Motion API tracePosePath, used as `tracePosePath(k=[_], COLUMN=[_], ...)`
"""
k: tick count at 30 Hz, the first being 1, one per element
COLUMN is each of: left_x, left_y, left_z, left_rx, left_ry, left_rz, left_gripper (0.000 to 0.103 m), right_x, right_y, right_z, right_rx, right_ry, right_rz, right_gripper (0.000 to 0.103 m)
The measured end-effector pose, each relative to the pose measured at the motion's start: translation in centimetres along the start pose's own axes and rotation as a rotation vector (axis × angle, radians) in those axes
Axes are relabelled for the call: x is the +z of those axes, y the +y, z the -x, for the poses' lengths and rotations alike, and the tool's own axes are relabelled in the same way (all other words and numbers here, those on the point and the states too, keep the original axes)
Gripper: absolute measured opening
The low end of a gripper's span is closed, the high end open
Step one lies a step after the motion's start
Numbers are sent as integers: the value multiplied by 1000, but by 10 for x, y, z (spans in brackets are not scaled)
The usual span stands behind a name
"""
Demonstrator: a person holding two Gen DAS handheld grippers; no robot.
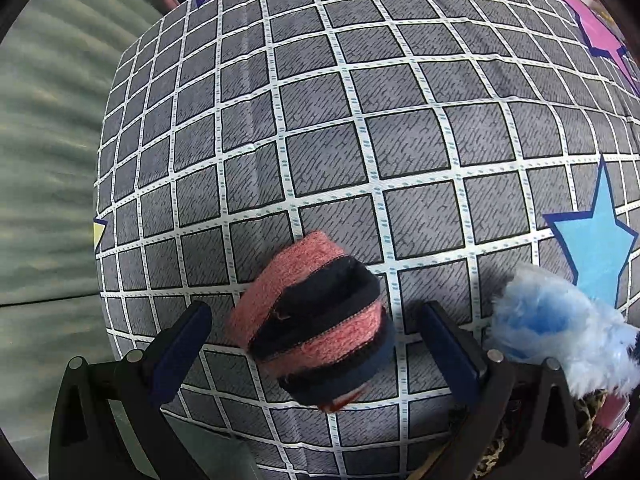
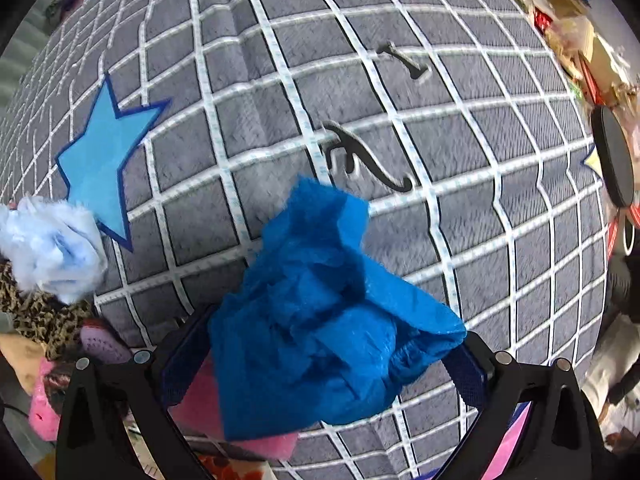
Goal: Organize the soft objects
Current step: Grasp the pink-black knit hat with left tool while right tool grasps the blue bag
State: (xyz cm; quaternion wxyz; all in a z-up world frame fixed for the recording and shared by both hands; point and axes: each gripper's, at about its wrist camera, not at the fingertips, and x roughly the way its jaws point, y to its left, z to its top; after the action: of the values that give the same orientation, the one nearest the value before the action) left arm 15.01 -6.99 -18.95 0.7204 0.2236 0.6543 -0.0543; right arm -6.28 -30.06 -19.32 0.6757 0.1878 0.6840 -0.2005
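Left gripper [image 1: 316, 344]: the jaws stand wide apart, one finger on each side of a rolled pink and navy sock [image 1: 316, 328], with a gap at both sides. Right gripper [image 2: 324, 364]: the jaws are spread, and a crumpled blue cloth [image 2: 320, 320] sits between the fingers; contact with the pads cannot be confirmed.

Even, fairly bright light in both views; strong fisheye bending with black corners. The left wrist view is sharp; the right wrist view smears toward 2 o'clock.

The grid bedsheet [image 2: 280, 128] bears dark script characters, not legible.
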Motion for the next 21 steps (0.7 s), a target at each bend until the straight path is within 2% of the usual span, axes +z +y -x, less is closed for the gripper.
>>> tracePosePath(k=[6,8,10,11,12,13,14,15,16,18,19,21], left_x=[-12,-14,-20,-18,-19,-19,-21,-23,-25,-28,-31,-38], left_y=[14,15,17,12,7,1,-3,-5,-5,-4,3,19], left_z=[-7,-6,-2,2,6,10,12,13,14,22,27,39], left_rx=[-48,-26,0,-11,-54,-67,-31,-12,-13,-42,-92,-123], left_ry=[28,24,11,11,12,16,16,16,10,4,0,-22], left_rz=[77,59,17,2,-17,-28,-51,-68,-66,-40,-13,12], left_gripper=[103,103,97,85,63,52,39,34,31,25,24,24], right_x=[-2,-5,5,9,9,7,4,0,-4,-7,-7,-7], right_y=[-4,-5,-6,-5,-5,-1,1,3,4,2,0,-11], right_z=[-1,0,0,-3,-2,-4,-1,2,8,18,19,22], right_rx=[10,14,9,8,7,4,4,3,4,15,34,90], right_ry=[0,6,24,25,23,17,10,0,-13,-31,-25,-14], right_rz=[-38,-26,1,6,13,20,26,33,41,57,53,3], right_gripper=[103,103,103,103,102,101,95,84,66,38,38,36])
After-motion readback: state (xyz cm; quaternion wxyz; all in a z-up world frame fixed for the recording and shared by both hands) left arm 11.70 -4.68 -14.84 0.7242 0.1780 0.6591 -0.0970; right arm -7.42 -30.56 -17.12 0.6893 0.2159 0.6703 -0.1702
